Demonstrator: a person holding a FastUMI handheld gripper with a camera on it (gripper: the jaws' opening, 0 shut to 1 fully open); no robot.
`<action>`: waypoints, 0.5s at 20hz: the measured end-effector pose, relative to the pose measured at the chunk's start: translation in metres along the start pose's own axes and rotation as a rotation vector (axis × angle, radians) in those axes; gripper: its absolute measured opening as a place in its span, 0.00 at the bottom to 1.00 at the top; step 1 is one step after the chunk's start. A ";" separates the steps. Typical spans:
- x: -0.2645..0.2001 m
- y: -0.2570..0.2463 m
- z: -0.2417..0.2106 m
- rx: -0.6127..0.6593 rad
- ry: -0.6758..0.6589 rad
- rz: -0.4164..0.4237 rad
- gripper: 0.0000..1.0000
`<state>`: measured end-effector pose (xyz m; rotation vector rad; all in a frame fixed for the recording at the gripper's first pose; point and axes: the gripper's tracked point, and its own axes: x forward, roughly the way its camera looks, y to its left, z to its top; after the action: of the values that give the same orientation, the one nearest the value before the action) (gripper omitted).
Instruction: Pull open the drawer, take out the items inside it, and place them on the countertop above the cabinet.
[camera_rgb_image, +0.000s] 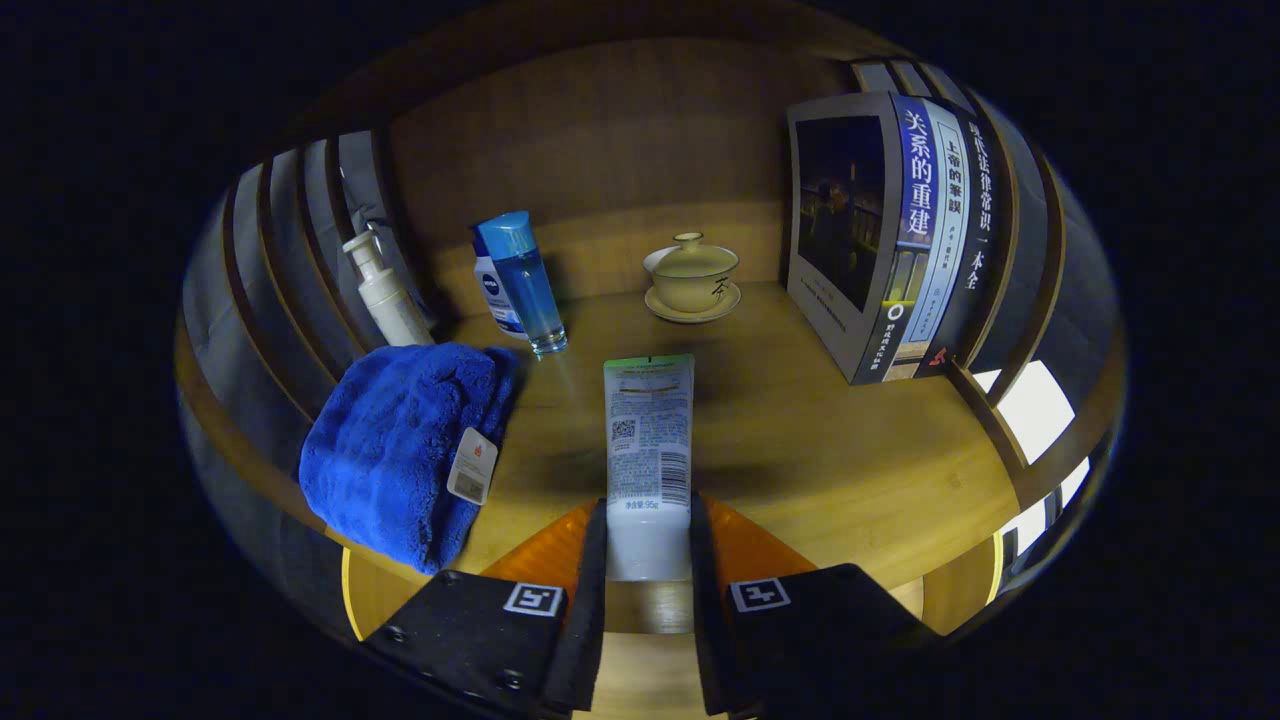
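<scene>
Tube (648, 440) clamped at its cap end between gripper (648, 545) fingers, lying on table (820, 450), right of blue towel (405, 445).

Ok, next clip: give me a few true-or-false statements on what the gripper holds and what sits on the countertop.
1. The gripper is shut on the tube. True.
2. The blue towel lies right of the tube. False: it lies to its left.
3. A lidded cup on a saucer stands beyond the tube. True.
4. The books lie flat in a stack. False: they stand upright, right of the cup.
5. A blue-capped bottle stands behind the towel. True.
</scene>
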<state>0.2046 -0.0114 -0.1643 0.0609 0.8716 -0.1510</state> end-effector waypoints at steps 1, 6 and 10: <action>0.002 -0.001 -0.001 0.006 0.001 -0.003 0.47; 0.007 -0.009 0.003 0.023 -0.022 -0.021 0.49; 0.006 -0.011 0.009 0.019 -0.054 -0.031 0.78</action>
<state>0.2136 -0.0235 -0.1630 0.0613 0.8180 -0.1888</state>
